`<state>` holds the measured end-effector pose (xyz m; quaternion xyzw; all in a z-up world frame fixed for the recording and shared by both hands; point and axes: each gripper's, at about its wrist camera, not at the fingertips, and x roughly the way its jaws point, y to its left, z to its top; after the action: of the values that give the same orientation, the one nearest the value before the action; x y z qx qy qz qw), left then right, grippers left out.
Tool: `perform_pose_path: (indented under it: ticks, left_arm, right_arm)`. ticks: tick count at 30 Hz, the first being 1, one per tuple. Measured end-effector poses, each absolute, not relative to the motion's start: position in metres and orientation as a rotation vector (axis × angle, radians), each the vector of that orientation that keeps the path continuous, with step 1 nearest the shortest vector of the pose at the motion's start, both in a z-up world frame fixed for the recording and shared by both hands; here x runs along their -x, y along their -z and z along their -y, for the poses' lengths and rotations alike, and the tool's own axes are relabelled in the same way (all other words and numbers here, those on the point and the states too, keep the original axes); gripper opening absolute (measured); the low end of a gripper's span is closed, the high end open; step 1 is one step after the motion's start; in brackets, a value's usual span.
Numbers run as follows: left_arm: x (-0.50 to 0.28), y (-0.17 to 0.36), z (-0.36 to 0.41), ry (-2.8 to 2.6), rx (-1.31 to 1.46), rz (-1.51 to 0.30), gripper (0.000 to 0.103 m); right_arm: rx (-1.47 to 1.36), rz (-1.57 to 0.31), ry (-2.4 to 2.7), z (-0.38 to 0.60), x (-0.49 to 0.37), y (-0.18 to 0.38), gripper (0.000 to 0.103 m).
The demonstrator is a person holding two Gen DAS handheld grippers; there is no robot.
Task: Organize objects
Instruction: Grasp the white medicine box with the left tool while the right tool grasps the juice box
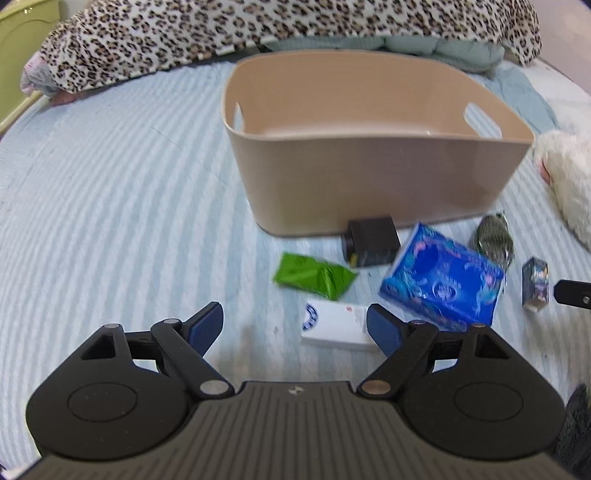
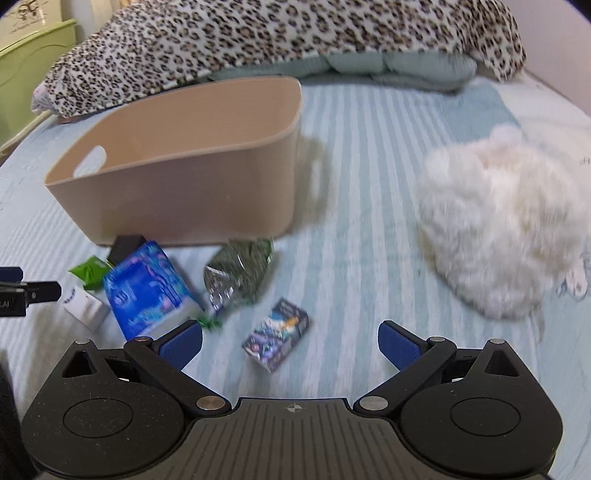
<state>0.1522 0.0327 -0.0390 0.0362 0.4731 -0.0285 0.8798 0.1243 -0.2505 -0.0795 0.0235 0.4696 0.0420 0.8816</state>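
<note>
A tan plastic bin (image 1: 369, 177) stands open on the striped bed; it also shows in the right wrist view (image 2: 192, 192). In front of it lie a black box (image 1: 373, 242), a green packet (image 1: 314, 275), a white box (image 1: 334, 326), a blue tissue pack (image 1: 443, 286), a clear bag of dark green stuff (image 1: 493, 238) and a small printed box (image 1: 535, 282). My left gripper (image 1: 295, 326) is open just before the white box. My right gripper (image 2: 290, 341) is open, with the small printed box (image 2: 277, 341) between its fingers' line. The blue pack (image 2: 147, 291) lies to its left.
A white fluffy plush (image 2: 502, 229) lies right of the items. A leopard-print blanket (image 1: 258, 29) and a pale green pillow (image 2: 388, 62) lie across the far side of the bed. A green cabinet (image 2: 29, 59) stands at the far left.
</note>
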Motion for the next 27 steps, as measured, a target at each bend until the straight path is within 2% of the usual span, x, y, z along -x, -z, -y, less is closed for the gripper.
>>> perform_pose_path:
  ticks: [8, 11, 13, 17, 18, 21, 22, 23, 24, 27]
  left_arm:
    - [-0.158, 0.066, -0.020, 0.106, -0.077, -1.048, 0.085]
    - [-0.163, 0.077, -0.017, 0.110, -0.078, -1.070, 0.085]
    - [-0.166, 0.084, -0.017, 0.104, -0.071, -1.081, 0.085]
    - [-0.168, 0.088, -0.019, 0.106, -0.051, -1.064, 0.083]
    - [-0.169, 0.088, -0.019, 0.109, -0.052, -1.060, 0.081]
    - [-0.168, 0.087, -0.020, 0.114, -0.056, -1.054, 0.066]
    - [-0.167, 0.086, -0.021, 0.116, -0.055, -1.051, 0.061]
    - [-0.167, 0.085, -0.022, 0.119, -0.052, -1.051, 0.061]
    - [-0.166, 0.084, -0.024, 0.121, -0.047, -1.051, 0.060]
    - [-0.161, 0.081, -0.028, 0.122, -0.039, -1.048, 0.060]
  right_arm:
    - [-0.080, -1.019, -0.050, 0.245, -0.131, 0.109, 0.103]
    - [-0.069, -1.023, -0.046, 0.242, -0.135, 0.114, 0.098]
    - [-0.064, -1.031, -0.049, 0.241, -0.137, 0.119, 0.089]
    - [-0.044, -1.028, -0.053, 0.237, -0.140, 0.123, 0.077]
    - [-0.034, -1.023, -0.058, 0.236, -0.140, 0.122, 0.070]
    - [-0.004, -1.014, -0.075, 0.231, -0.137, 0.120, 0.053]
    - [0.004, -1.013, -0.079, 0.230, -0.136, 0.119, 0.045]
    - [0.014, -1.011, -0.080, 0.228, -0.136, 0.119, 0.040]
    - [0.023, -1.011, -0.079, 0.226, -0.135, 0.119, 0.030]
    - [0.044, -1.000, -0.068, 0.221, -0.132, 0.117, 0.021]
